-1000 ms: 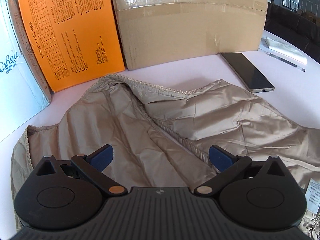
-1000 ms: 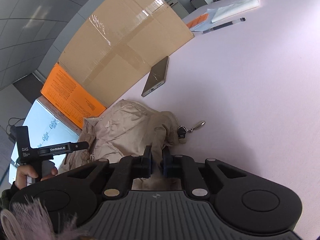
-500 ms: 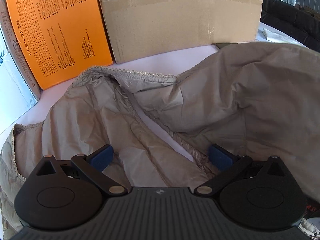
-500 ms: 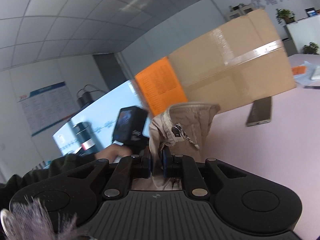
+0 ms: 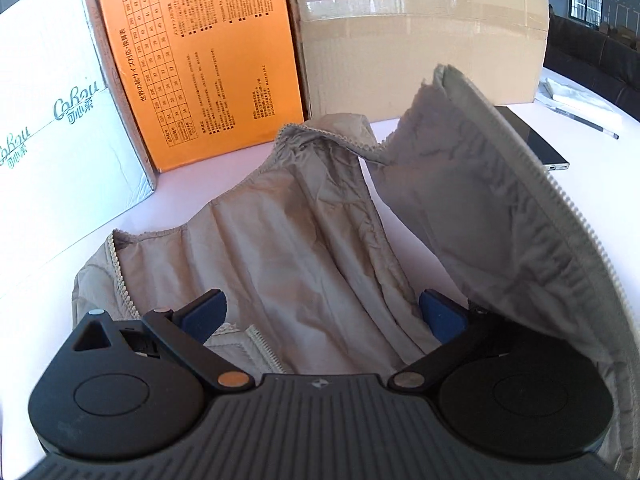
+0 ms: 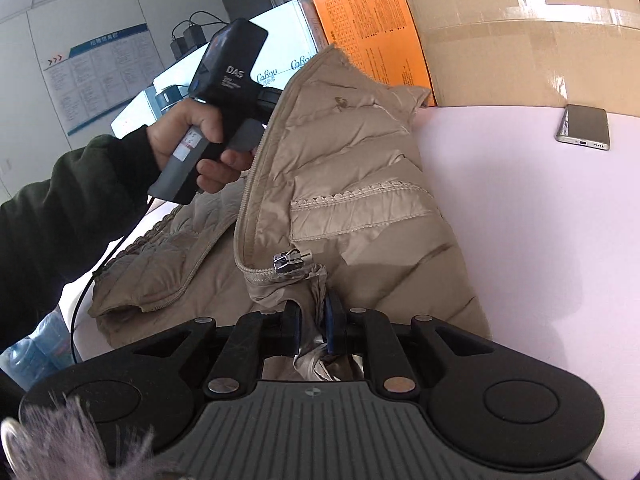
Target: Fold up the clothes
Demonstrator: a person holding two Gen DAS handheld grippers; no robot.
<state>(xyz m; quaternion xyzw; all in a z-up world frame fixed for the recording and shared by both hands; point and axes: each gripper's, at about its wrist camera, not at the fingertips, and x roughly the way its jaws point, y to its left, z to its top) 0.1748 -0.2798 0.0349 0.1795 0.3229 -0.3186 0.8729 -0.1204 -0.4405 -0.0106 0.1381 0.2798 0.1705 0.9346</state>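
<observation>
A beige quilted jacket point(image 5: 304, 248) lies open on the white table point(image 5: 200, 184), lining up. My left gripper point(image 5: 324, 314) is open just above the lining, empty. My right gripper point(image 6: 312, 320) is shut on the jacket's front corner point(image 6: 360, 200) by the silver zipper slider point(image 6: 292, 261). It holds that front panel raised and swung over toward the left; the panel shows in the left wrist view point(image 5: 500, 208) as a lifted flap with a zipper edge. The left gripper's handle, held in a hand point(image 6: 208, 128), shows behind the flap.
A white box point(image 5: 52, 132), an orange box point(image 5: 200, 64) and a large cardboard box point(image 5: 420, 28) line the table's far side. A phone point(image 5: 532, 140) lies to the right, also in the right wrist view point(image 6: 584, 126). A pen point(image 5: 584, 122) and papers lie beyond.
My right gripper has lifted the jacket's front corner off the table and carried it up and over toward the left. The left gripper stayed open above the lining, shifting slightly.
</observation>
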